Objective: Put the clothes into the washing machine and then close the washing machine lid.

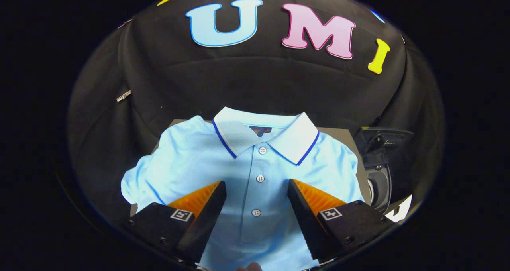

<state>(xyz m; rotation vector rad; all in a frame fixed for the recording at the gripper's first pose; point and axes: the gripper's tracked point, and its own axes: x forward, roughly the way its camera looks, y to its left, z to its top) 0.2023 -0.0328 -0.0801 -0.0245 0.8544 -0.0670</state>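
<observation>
A light blue polo shirt [247, 171] with a white collar edged in dark blue lies flat on a grey table [342, 137], collar away from me. Its button placket runs straight between my fingers. My gripper [257, 187] hovers over the shirt's chest, open wide, with nothing between the fingers. To the right of the table stands the washing machine [380, 163], dark, with its round opening partly in sight beside the shirt's right sleeve.
Black cloth walls close in behind the table and on both sides. A small metal clip [123, 96] hangs on the cloth to the left. The shirt's left sleeve [133, 187] droops over the table's left edge.
</observation>
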